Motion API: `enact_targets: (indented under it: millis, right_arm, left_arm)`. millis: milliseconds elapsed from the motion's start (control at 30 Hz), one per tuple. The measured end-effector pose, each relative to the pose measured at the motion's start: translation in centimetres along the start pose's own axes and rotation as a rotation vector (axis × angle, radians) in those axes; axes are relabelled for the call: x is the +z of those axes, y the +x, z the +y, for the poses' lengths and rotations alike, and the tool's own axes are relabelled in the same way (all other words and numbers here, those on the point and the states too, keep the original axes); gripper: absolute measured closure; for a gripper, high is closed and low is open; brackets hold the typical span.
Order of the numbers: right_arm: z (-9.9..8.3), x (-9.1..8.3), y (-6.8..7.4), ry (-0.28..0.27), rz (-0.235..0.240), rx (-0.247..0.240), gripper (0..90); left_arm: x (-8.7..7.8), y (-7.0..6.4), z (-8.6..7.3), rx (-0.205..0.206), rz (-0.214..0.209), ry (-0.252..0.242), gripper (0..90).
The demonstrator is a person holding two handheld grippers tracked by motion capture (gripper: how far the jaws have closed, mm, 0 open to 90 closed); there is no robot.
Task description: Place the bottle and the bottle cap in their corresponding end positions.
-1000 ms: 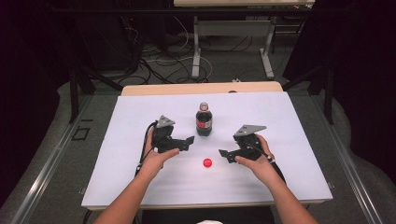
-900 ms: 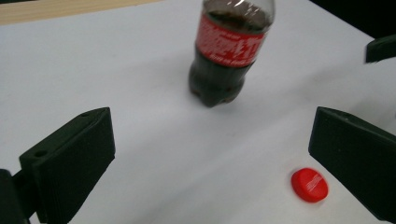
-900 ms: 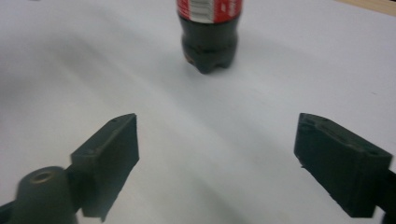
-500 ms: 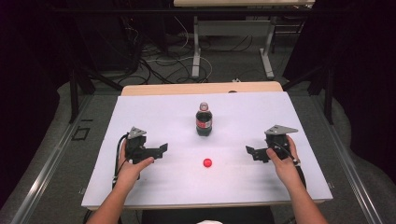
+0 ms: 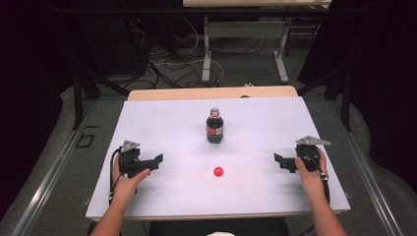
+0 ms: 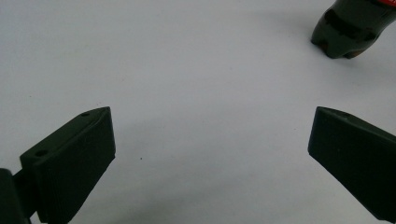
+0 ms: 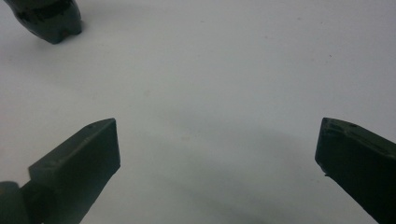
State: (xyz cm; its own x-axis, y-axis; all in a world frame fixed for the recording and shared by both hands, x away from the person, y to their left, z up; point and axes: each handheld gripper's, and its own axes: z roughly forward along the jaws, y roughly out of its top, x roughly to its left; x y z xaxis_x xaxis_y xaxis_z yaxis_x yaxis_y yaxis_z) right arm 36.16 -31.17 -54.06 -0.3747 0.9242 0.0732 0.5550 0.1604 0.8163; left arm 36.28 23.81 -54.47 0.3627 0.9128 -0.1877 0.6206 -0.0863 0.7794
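1. Grippers low in the frame: left gripper (image 5: 156,160) at lower left, right gripper (image 5: 279,160) at lower right, both with jaws wide, empty.
2. Red cap (image 5: 218,171) lies between them on the white surface (image 5: 162,123).
3. Cola bottle (image 5: 214,127) stands upright beyond, centre frame.

Bright, evenly lit table (image 5: 162,123), dark surroundings; gripper views soft, slightly blurred.

left claw (image 5: 158,159): black, grey plate, cable | right claw (image 5: 278,159): same
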Motion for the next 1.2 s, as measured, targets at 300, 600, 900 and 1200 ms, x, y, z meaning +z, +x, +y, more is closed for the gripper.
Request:
enact_targets:
  millis: [300,600,900,1200]
  right_arm:
    - [-1.3,0.3,-0.6,0.045,-0.028,0.047,0.0]
    - [-1.7,0.5,-0.9,0.053,-0.030,0.056,0.0]
    - [-1.8,0.5,-0.9,0.053,-0.032,0.054,0.0]
    - [-1.8,0.7,-0.7,0.056,-0.030,0.035,0.0]
  left_arm:
    - [0.2,0.7,-0.4,-0.009,0.029,-0.001,0.9]
    - [0.4,0.8,-0.7,-0.016,0.039,0.013,0.9]
    - [0.4,1.3,-0.7,-0.036,0.053,0.019,0.9]
    - [0.4,1.5,-0.8,-0.047,0.058,0.017,0.9]
